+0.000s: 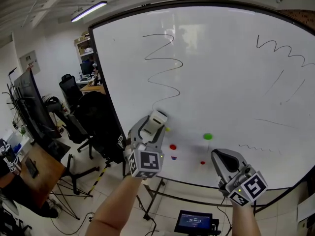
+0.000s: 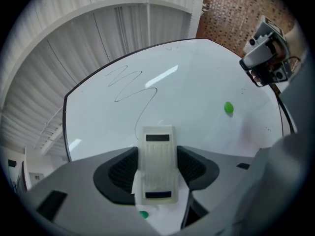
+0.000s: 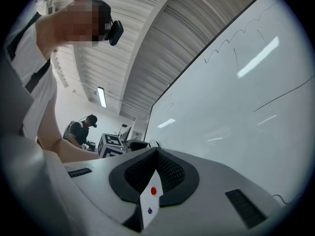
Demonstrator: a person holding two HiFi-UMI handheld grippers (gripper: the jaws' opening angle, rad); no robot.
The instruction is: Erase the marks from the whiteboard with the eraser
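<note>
Squarely between the jaws of the left claw [image 2: 157,173] sits the eraser [image 1: 157,118], clamped on its two long sides by the dark ribbed pads; it is a pale, off-white oblong with a ribbed back and a dark bar near each end; it points up at the lower left part of the whiteboard [image 1: 221,73], just under the tail of a long black squiggle [image 1: 162,68]; whether it touches the surface cannot be told. Further right on the board run a wavy black line [image 1: 280,48] near the top, a few thin slanted strokes [image 1: 290,90], and a faint small zigzag [image 1: 251,148] low down; a green magnet [image 1: 207,136], a red magnet [image 1: 173,146] and a purple one [image 1: 173,158] dot the lower area beside the eraser. The right claw [image 3: 156,154] hangs lower, near the board's bottom edge, its jaws clenched together on nothing. Black office chairs [image 1: 74,90] stand left of the board.
</note>
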